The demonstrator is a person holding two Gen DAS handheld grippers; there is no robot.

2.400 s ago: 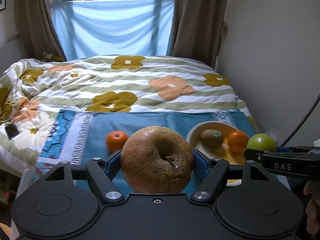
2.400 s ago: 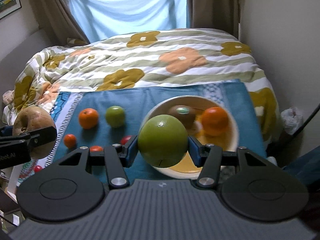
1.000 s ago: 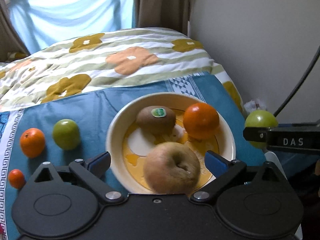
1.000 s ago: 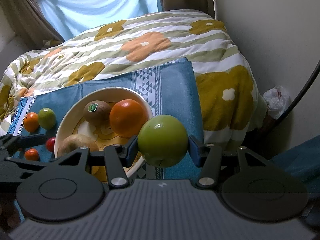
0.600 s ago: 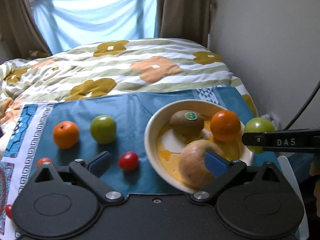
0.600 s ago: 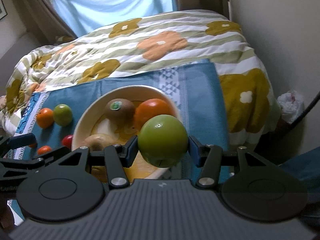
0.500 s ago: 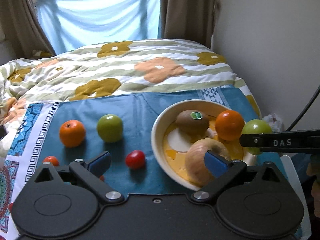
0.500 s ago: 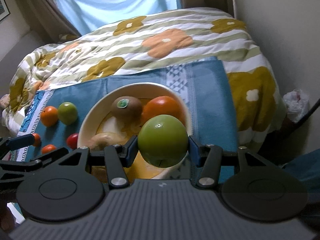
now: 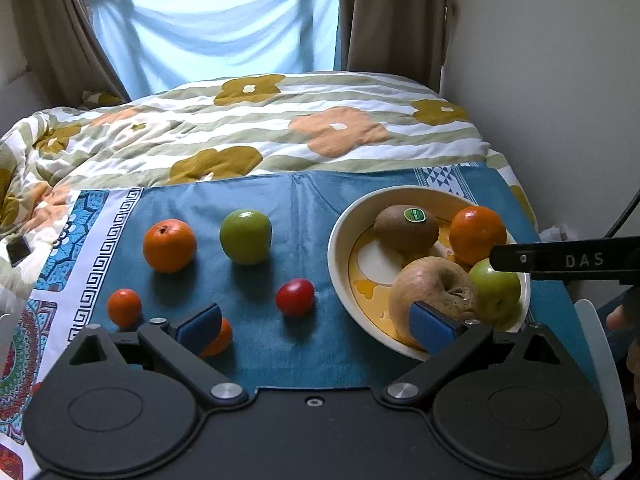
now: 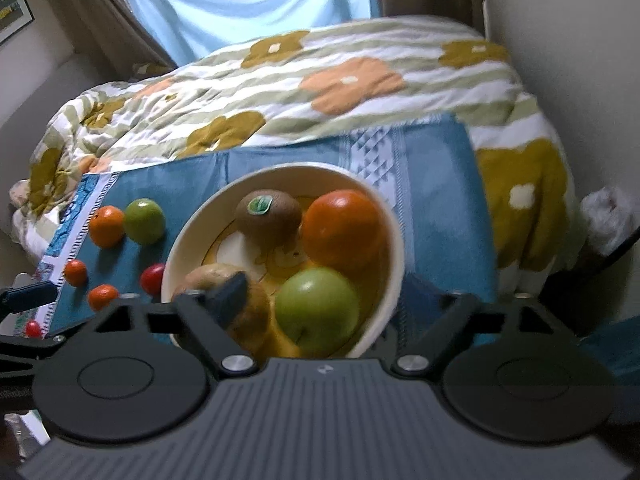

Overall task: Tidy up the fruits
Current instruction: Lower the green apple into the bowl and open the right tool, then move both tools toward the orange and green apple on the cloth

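A cream bowl (image 10: pixel 280 172) on the blue cloth (image 9: pixel 304 208) holds a kiwi (image 10: pixel 268 216), an orange (image 10: pixel 340 228), a brown apple (image 10: pixel 218 278) and a green apple (image 10: pixel 316 310). My right gripper (image 10: pixel 340 300) hovers over the bowl's near side. Its jaws are opening, and the green apple lies loose between them, touching neither pad. My left gripper (image 9: pixel 316 324) is open and empty, low over the cloth left of the bowl (image 9: pixel 340 240). A red cherry tomato (image 9: pixel 295 297) lies just beyond it.
Left of the bowl the cloth carries an orange (image 9: pixel 170 245), a second green apple (image 9: pixel 245 236) and two small oranges (image 9: pixel 124 307). A flowered duvet (image 9: pixel 280 132) lies behind. The wall (image 9: pixel 540 80) stands close on the right. A dark phone (image 9: pixel 18 250) rests at the far left.
The right gripper swung left over the bowl, spread its jaws and let the green apple drop in. The left gripper set the brown apple in the bowl earlier, then drew back to the left.
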